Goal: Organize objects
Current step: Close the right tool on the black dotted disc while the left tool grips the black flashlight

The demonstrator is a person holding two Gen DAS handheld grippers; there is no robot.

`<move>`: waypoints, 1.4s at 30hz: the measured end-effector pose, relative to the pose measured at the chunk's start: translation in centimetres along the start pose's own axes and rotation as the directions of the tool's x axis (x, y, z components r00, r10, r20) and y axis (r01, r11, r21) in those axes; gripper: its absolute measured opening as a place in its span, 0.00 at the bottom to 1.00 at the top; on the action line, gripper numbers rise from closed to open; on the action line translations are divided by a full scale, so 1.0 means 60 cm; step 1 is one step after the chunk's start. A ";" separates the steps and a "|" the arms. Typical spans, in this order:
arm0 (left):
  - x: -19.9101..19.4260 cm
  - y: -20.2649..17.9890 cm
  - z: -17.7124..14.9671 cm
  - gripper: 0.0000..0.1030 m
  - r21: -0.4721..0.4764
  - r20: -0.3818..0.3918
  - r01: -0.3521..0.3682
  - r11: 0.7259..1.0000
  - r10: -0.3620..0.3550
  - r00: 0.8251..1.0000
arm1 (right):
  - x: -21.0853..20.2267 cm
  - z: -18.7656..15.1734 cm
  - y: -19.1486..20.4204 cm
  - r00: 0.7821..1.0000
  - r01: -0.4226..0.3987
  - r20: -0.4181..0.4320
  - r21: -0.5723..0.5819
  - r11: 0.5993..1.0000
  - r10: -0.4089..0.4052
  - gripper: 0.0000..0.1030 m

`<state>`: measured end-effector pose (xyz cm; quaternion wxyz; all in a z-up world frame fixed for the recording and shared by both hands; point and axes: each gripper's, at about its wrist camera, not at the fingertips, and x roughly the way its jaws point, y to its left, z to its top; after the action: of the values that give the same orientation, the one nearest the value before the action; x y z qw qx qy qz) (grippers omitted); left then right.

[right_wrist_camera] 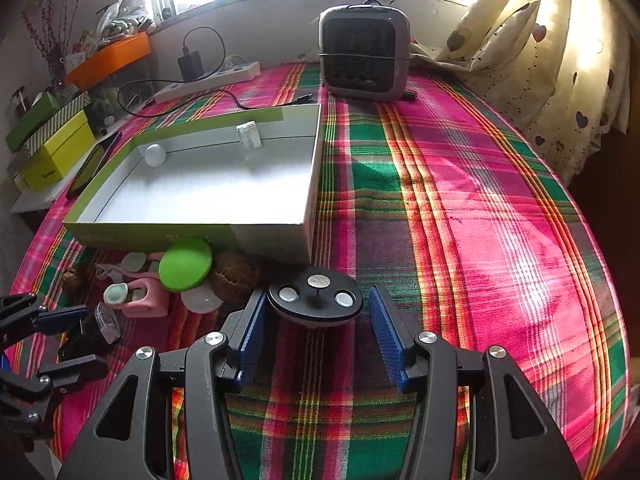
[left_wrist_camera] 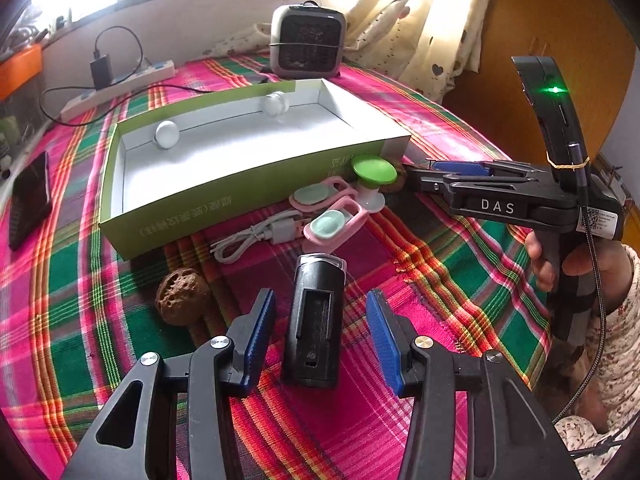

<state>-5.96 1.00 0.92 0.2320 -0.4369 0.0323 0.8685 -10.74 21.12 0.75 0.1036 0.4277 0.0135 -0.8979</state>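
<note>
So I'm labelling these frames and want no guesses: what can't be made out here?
- Left wrist view: the right gripper hides the black disc it reaches for.
- Right wrist view: the green knob covers part of the walnut and the box print.
- Left wrist view: box print is too small to read.
- Both views: window glare washes out the outside.

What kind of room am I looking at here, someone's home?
Most likely a lived-in room at home: a plaid tablecloth covers the table, heart-print curtains hang by a sunny window, and a small heater and a power strip sit at the back.
</note>
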 end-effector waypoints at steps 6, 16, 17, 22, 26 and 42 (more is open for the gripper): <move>0.002 -0.008 -0.001 0.41 0.013 0.002 -0.039 0.999 0.039 0.999 | 0.001 0.001 0.001 1.000 0.003 -0.002 0.000 1.000 -0.003 0.50; 0.002 -0.001 -0.001 0.24 -0.008 0.005 -0.080 0.997 0.080 0.997 | -0.002 0.000 -0.001 1.000 0.007 0.002 0.003 1.000 -0.007 0.35; 0.002 -0.001 -0.001 0.24 -0.010 0.007 -0.079 0.997 0.079 0.997 | -0.002 0.000 -0.001 1.000 0.007 0.002 0.003 1.000 -0.007 0.33; 0.002 -0.001 -0.001 0.24 -0.012 0.009 -0.083 0.996 0.083 0.996 | -0.002 0.000 -0.001 1.000 0.002 0.003 0.001 1.000 -0.002 0.33; 0.001 0.000 -0.001 0.24 -0.015 0.011 -0.081 0.997 0.082 0.997 | -0.002 0.000 0.000 1.000 0.000 0.003 0.000 1.000 0.000 0.33; 0.000 0.000 -0.001 0.24 -0.019 0.011 -0.082 0.996 0.082 0.997 | -0.007 -0.001 0.005 1.000 0.003 0.015 -0.005 1.000 -0.003 0.33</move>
<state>-5.90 1.00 0.87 0.1924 -0.4325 0.0407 0.8799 -10.39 20.92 1.03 0.1033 0.4205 0.0158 -0.9012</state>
